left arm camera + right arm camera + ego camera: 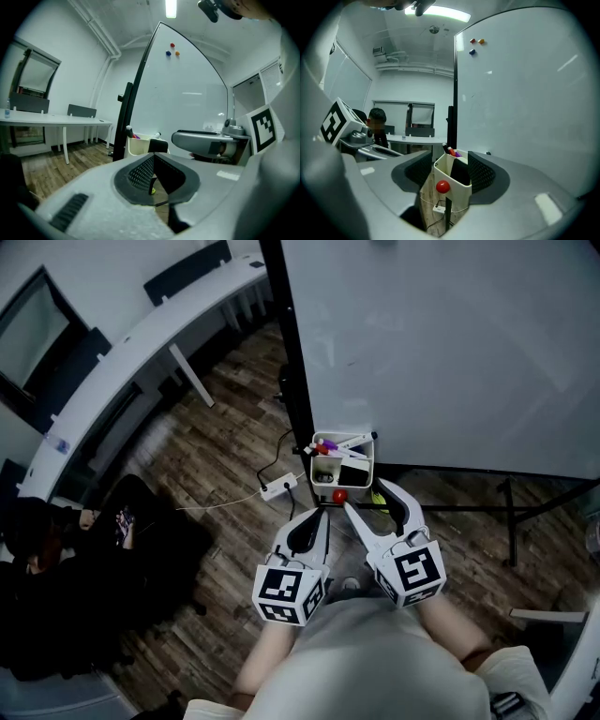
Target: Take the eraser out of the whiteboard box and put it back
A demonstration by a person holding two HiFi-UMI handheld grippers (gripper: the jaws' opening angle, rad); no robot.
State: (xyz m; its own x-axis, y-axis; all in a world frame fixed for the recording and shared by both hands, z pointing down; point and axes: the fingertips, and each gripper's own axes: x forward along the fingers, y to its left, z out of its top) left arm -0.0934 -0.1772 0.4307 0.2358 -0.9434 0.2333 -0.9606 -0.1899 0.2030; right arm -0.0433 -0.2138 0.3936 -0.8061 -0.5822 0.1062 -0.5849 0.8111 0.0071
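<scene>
A cream whiteboard box (330, 471) hangs at the lower left corner of the whiteboard (450, 343). A black eraser (353, 465) stands inside it beside some markers. A red round magnet (338, 495) sits on the box's front. My right gripper (369, 495) is open just below the box. In the right gripper view the box (451, 183) and eraser (460, 172) lie between the spread fingers, not touched. My left gripper (322, 514) is shut and empty, lower left of the box. In the left gripper view the box (138, 145) is ahead, beyond the left gripper (153, 161).
A black whiteboard post (292, 362) runs up beside the box; stand legs (511, 521) cross the wooden floor. A white power strip (279, 487) with cable lies on the floor. A long white desk (141, 334) is at the left, and a person (56, 549) sits there.
</scene>
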